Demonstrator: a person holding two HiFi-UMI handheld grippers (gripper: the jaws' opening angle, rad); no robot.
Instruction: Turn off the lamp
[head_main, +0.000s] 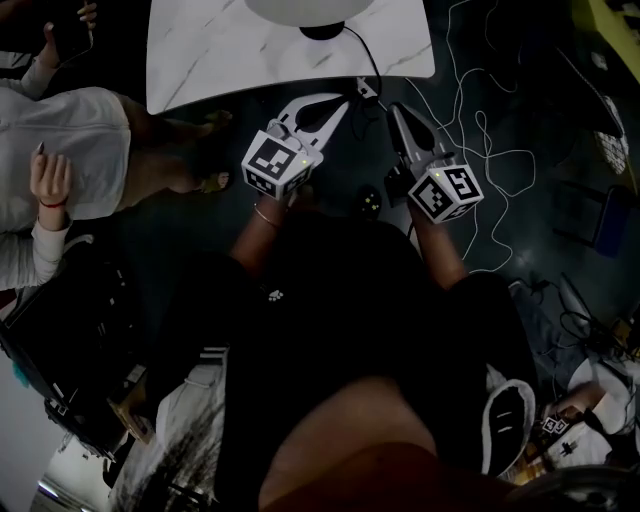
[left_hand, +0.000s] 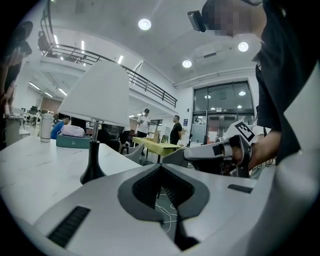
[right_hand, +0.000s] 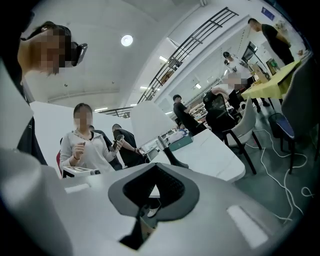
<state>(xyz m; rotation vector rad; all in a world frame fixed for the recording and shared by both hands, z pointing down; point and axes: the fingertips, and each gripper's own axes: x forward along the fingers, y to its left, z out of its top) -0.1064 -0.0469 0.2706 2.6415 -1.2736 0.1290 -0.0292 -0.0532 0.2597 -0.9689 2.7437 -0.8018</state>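
The lamp stands on the white marble table (head_main: 200, 55) at the top of the head view, with its white shade (head_main: 300, 10) over a black base (head_main: 322, 32). A black cable (head_main: 368, 62) runs from the base to the table's near edge. My left gripper (head_main: 343, 99) is shut and empty, its tips just short of that edge. My right gripper (head_main: 398, 108) is also shut and empty, close beside it on the right. The left gripper view shows the lamp's shade (left_hand: 97, 95) and base (left_hand: 92, 170) ahead to the left. The right gripper view shows the lamp's shade (right_hand: 150, 122) ahead.
A seated person in white (head_main: 70, 150) is left of the table. White cables (head_main: 480, 130) sprawl over the dark floor on the right. A teal box (left_hand: 72, 141) and a bottle (left_hand: 46, 127) sit far back on the table. Chairs (right_hand: 250, 120) stand beyond its right side.
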